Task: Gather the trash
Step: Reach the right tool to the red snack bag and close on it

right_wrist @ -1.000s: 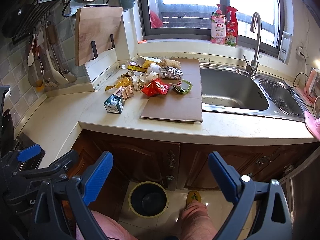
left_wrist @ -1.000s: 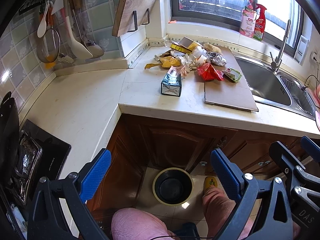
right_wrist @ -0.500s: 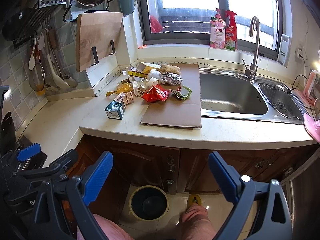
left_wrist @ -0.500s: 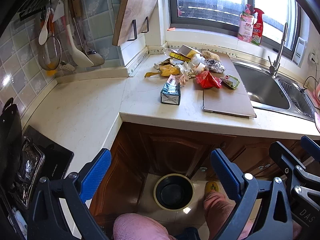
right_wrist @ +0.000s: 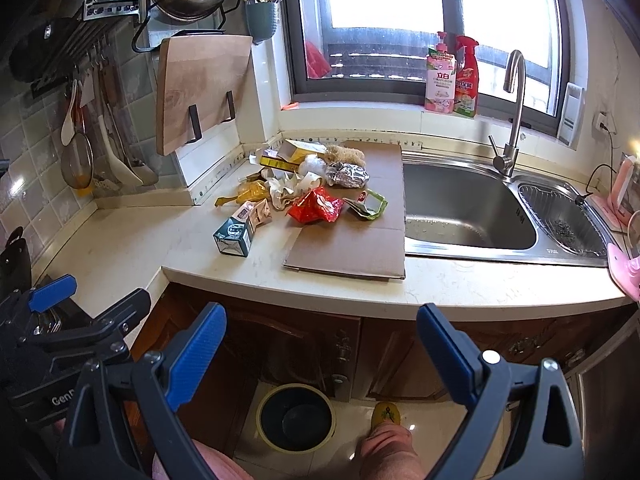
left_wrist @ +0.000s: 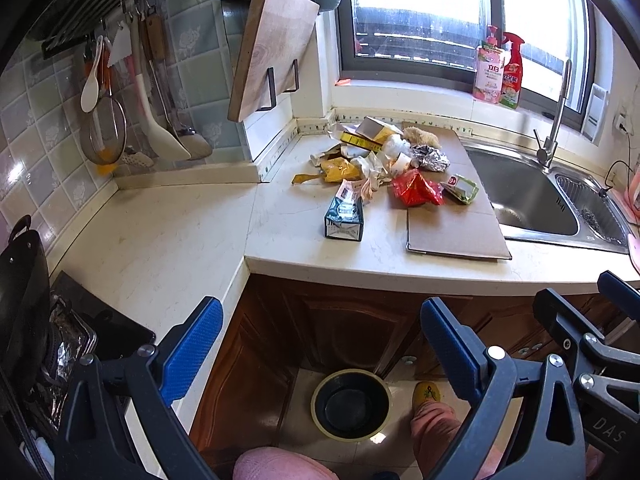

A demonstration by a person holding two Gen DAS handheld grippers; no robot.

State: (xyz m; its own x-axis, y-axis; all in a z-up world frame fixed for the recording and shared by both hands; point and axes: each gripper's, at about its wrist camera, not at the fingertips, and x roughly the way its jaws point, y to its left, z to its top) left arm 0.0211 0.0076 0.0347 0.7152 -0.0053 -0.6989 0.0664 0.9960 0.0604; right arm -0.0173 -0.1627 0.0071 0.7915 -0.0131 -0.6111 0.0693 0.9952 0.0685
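Note:
A heap of trash lies on the counter by the window: a teal carton (left_wrist: 345, 219) (right_wrist: 234, 234), a red wrapper (left_wrist: 416, 189) (right_wrist: 317, 205), a green packet (left_wrist: 461, 188) (right_wrist: 370, 202), crumpled foil (left_wrist: 431, 158) (right_wrist: 346, 175), yellow wrappers (left_wrist: 338, 169) and a yellow box (right_wrist: 292, 153). Part of it rests on a flat cardboard sheet (left_wrist: 452, 228) (right_wrist: 352, 246). A round dark bin (left_wrist: 351, 405) (right_wrist: 296, 416) stands on the floor below the counter. My left gripper (left_wrist: 322, 340) and right gripper (right_wrist: 320, 344) both hang open and empty, well short of the counter edge.
A steel sink (right_wrist: 464, 208) with tap (right_wrist: 510, 120) lies right of the cardboard. Cleaning bottles (right_wrist: 452, 76) stand on the sill. A cutting board (left_wrist: 272, 44) and utensils (left_wrist: 152, 92) hang on the tiled wall. A stove with a pan (left_wrist: 24, 312) is at left. The person's legs (right_wrist: 388, 452) stand by the bin.
Both grippers have risen and tilted up a little, so the counter and window sit lower in view. Nothing on the counter has moved.

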